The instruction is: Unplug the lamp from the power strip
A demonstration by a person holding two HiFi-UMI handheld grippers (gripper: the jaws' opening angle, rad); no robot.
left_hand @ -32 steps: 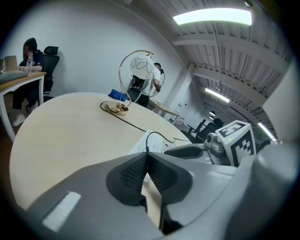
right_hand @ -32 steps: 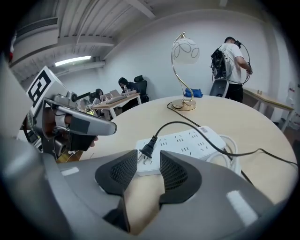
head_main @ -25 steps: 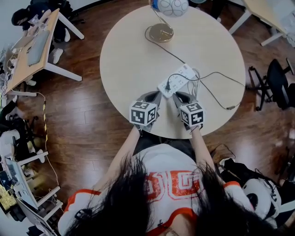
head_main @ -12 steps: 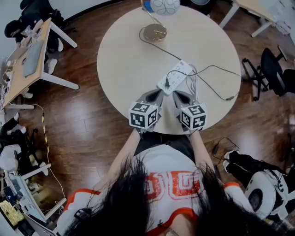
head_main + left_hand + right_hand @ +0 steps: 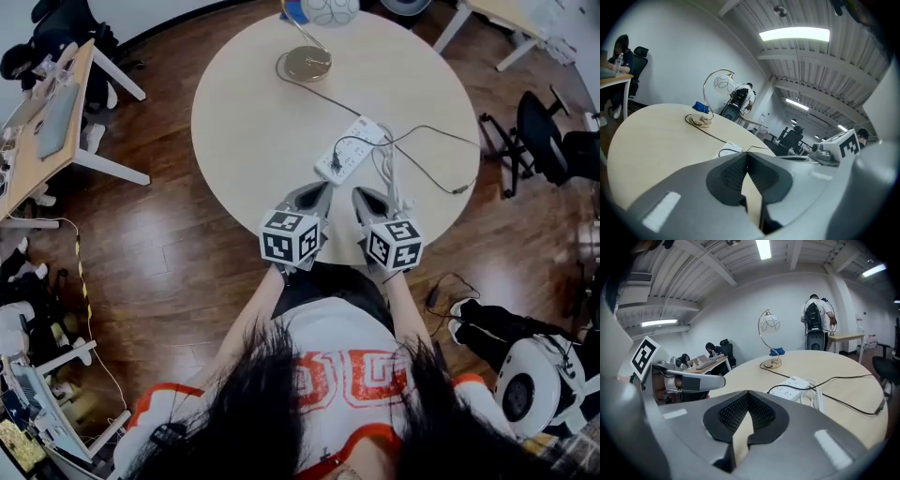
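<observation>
We wear a white shirt [image 5: 330, 321] with big orange block lettering [image 5: 349, 371] across the front and an orange sleeve band [image 5: 169, 394]. Long dark hair [image 5: 246, 422] falls over it. Our left gripper [image 5: 746, 154] and right gripper [image 5: 748, 393] are smooth grey shells with black, finely ribbed pads [image 5: 730, 172] and pale rectangular patches. Each carries a white cube with black square markers: the left cube [image 5: 290, 236] and the right cube [image 5: 395, 243].

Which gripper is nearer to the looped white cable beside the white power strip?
Right. The right gripper lies just left of the near end of the looped white cable. The left gripper lies farther left, beyond the right gripper, near the end of the white power strip.
</observation>
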